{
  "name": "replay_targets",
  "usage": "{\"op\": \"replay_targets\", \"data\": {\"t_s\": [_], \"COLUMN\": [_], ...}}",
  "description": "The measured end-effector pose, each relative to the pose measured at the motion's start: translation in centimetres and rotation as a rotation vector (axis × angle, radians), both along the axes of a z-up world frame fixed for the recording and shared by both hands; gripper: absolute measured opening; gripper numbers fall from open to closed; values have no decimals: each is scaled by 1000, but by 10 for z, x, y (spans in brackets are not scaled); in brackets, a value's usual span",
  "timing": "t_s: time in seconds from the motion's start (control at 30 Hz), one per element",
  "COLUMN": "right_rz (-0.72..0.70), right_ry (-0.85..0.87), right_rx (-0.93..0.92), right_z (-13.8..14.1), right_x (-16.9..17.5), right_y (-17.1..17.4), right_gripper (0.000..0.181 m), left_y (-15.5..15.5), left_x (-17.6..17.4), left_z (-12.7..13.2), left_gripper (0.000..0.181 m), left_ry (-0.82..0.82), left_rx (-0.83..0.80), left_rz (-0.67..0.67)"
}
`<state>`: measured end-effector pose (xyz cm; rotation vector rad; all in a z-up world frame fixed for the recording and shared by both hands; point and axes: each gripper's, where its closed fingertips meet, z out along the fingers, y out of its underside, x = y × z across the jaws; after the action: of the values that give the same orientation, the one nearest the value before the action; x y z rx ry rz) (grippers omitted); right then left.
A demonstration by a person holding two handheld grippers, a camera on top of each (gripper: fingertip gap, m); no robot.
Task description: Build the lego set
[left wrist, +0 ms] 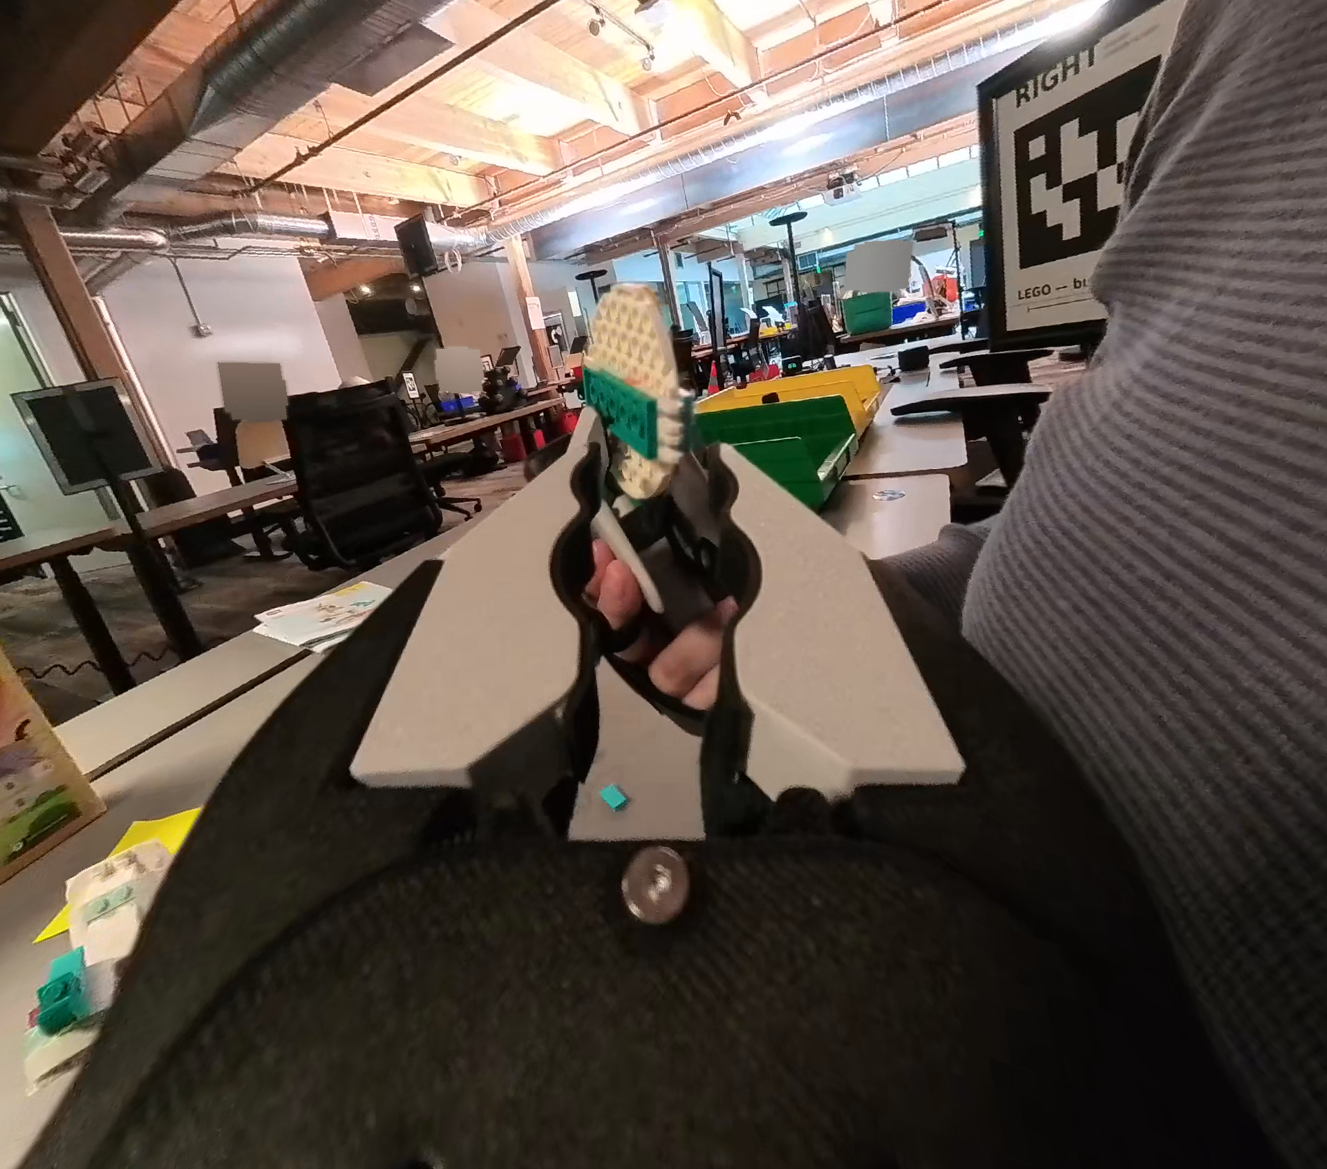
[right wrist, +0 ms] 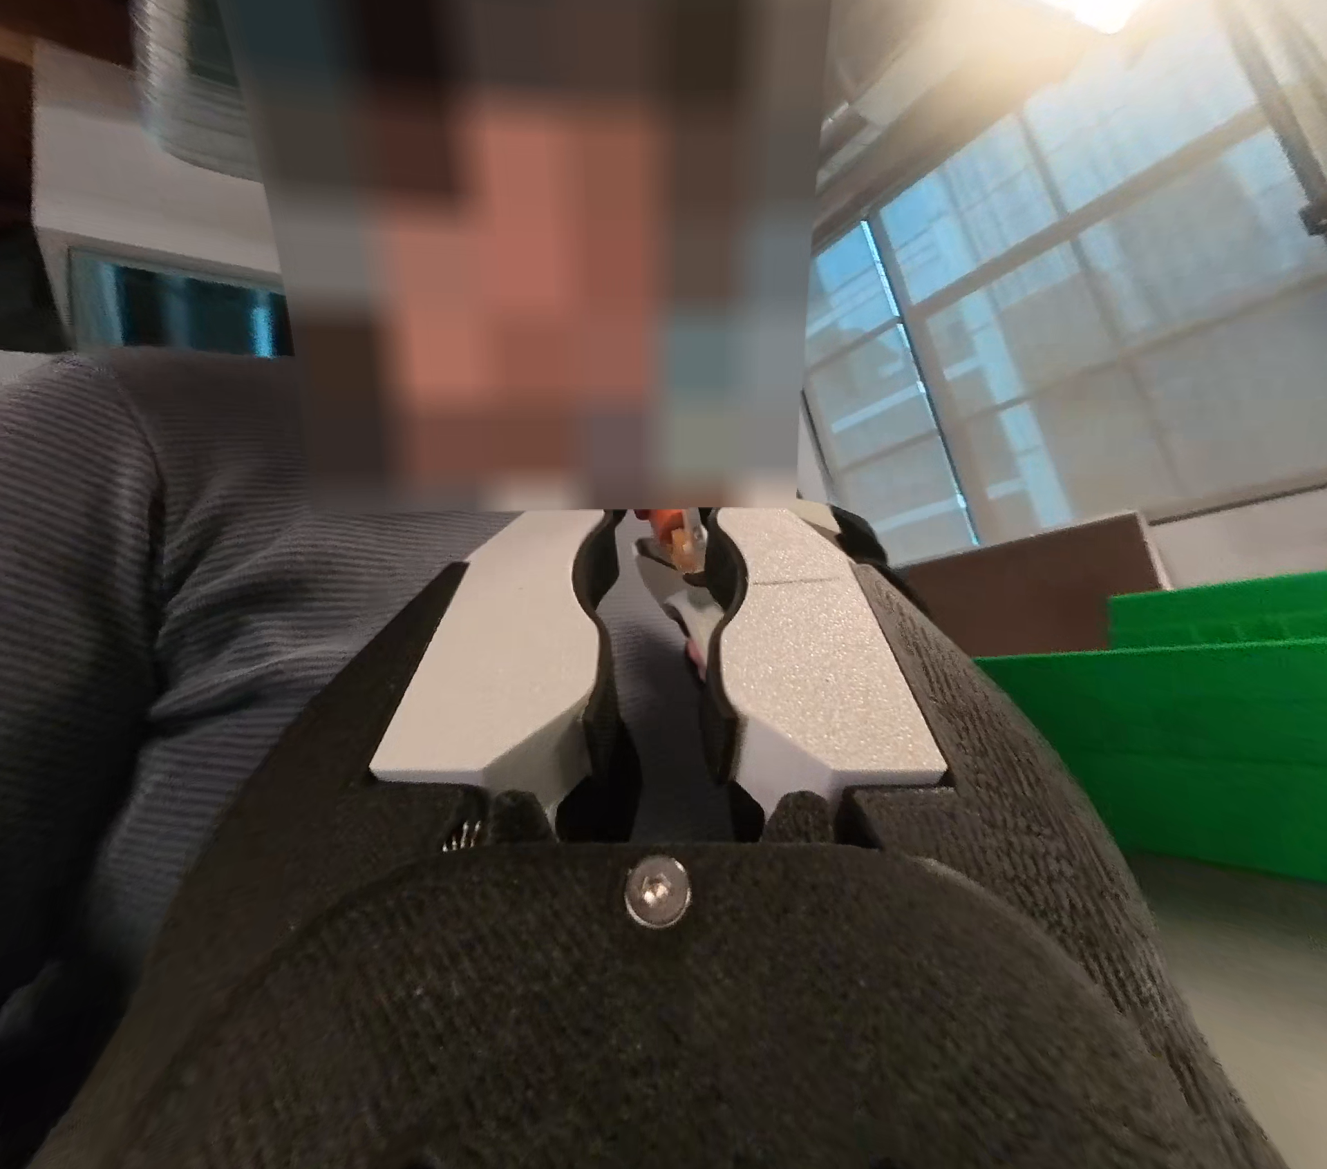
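In the left wrist view, the left hand-held gripper is closed on a partly built lego assembly at the centre of the frame: a cream, rounded studded plate held upright on edge, with a green plate fixed across its face. Below the plate, between the 2 grey fingers, a person's hand shows around a dark handle. A small teal piece lies on the gripper body near the base of the fingers.

At the lower left of the frame, loose teal and white lego pieces rest on the tabletop, near a yellow sheet and a printed box. An instruction booklet lies further up the tabletop. Right of centre stand a green bin and a yellow bin behind it. A grey ribbed sleeve fills the right edge, partly covering a marker board.

In the right wrist view, the right hand-held gripper points up toward the person, its fingers close together on a small piece with orange and tan parts at the tips; a mosaic patch hides the very ends. The green bin sits at the right of the frame.
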<state>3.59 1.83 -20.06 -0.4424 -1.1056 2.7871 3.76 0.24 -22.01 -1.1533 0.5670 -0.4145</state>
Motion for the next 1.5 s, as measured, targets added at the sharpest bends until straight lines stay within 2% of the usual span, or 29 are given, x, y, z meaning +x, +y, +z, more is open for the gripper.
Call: {"op": "replay_targets", "data": {"t_s": [0.23,0.4,0.63,0.9,1.0,1.13,1.5], "right_rz": [-173,-285,-360,-399,-437,-427,-375], "right_ry": [-8,3,29,22,41,49,83], "right_rx": [90,159,240,296,287,323,303], "right_z": [-2,-2,1,6,15,17,20], "right_x": [-1,-2,0,2,3,3,8], "right_y": [8,9,0,-4,-6,-17,-23], "right_gripper": [16,16,16,17,32,25,18], "left_y": [6,9,10,6,6,2,-3], "left_x": [-1,0,1,3,2,6,12], "left_z": [-1,3,7,10,10,10,14], "left_gripper": [20,25,15,15,15,15,14], "left_ry": [6,11,44,32,-8,-38,-39], "left_rx": [-12,-4,6,-11,-40,-39,-17], "left_rz": [12,34,76,15,-30,-90,-129]}}
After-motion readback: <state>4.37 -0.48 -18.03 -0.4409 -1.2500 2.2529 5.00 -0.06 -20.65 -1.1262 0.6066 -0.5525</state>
